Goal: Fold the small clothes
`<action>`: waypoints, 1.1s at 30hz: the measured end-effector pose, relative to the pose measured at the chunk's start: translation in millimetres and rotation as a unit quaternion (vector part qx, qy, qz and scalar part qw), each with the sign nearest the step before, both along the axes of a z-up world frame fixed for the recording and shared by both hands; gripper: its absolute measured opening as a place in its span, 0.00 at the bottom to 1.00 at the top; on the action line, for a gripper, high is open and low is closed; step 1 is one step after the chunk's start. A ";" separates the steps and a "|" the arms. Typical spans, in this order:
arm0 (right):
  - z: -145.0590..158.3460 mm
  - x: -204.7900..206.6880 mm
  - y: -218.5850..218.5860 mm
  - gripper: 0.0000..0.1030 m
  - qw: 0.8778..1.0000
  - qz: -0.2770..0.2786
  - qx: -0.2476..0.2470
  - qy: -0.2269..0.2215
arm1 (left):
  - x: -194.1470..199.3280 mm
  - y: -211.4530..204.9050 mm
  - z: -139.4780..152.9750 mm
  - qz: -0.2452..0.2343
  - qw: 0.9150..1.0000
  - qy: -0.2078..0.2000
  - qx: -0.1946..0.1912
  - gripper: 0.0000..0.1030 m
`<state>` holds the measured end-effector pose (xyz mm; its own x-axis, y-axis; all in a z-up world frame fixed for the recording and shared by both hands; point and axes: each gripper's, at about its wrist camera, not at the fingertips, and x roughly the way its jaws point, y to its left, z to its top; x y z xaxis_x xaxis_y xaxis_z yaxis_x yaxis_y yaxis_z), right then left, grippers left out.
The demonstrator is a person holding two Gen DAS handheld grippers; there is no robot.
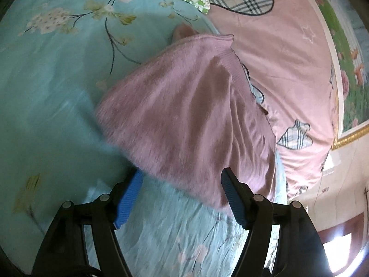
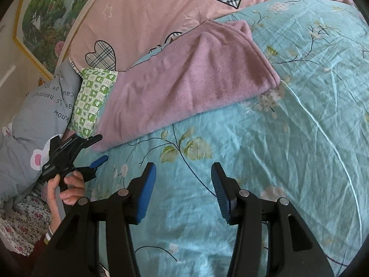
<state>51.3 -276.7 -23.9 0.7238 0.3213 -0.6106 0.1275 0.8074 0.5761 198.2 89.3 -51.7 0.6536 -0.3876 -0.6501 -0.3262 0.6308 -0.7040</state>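
Note:
A mauve knitted garment [image 1: 184, 115] lies folded on the teal flowered bedsheet [image 1: 46, 92]. In the left wrist view my left gripper [image 1: 182, 184] stands open at the garment's near edge. The cloth's corner reaches in beside the right pad [image 1: 233, 198], and neither pad presses on it. The right wrist view shows the same garment [image 2: 184, 85] further back, with my left gripper [image 2: 101, 149] at its near left corner, held by a hand [image 2: 66, 189]. My right gripper [image 2: 183, 180] hangs open over the bare sheet [image 2: 276, 161], apart from the garment, with nothing between its fingers.
A pink quilt with plaid hearts [image 2: 150, 7] is bunched behind the garment. A green checked pillow [image 2: 92, 99] and a grey printed cushion [image 2: 39, 115] lie at the left. A framed landscape picture [image 2: 43, 23] hangs on the wall beyond the bed.

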 end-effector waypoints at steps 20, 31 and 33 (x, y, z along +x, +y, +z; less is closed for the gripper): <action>-3.3 8.8 -27.1 0.50 1.000 -0.012 0.013 -0.001 | 58.6 3.2 0.7 0.038 0.997 -0.024 0.061 0.18; 6.2 17.4 -69.2 0.50 0.999 -0.030 0.015 -0.017 | 65.2 -92.4 84.7 -0.077 0.975 -0.143 0.151 0.12; 11.8 23.8 -82.0 0.50 0.999 -0.030 0.015 -0.021 | 68.1 -122.1 93.1 -0.113 0.966 -0.163 0.165 0.11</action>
<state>75.1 -358.7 -12.2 0.7673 0.2943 -0.5697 0.1502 0.7812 0.6059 266.3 -32.8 41.4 0.7670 -0.3513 -0.5369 0.0505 0.8673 -0.4953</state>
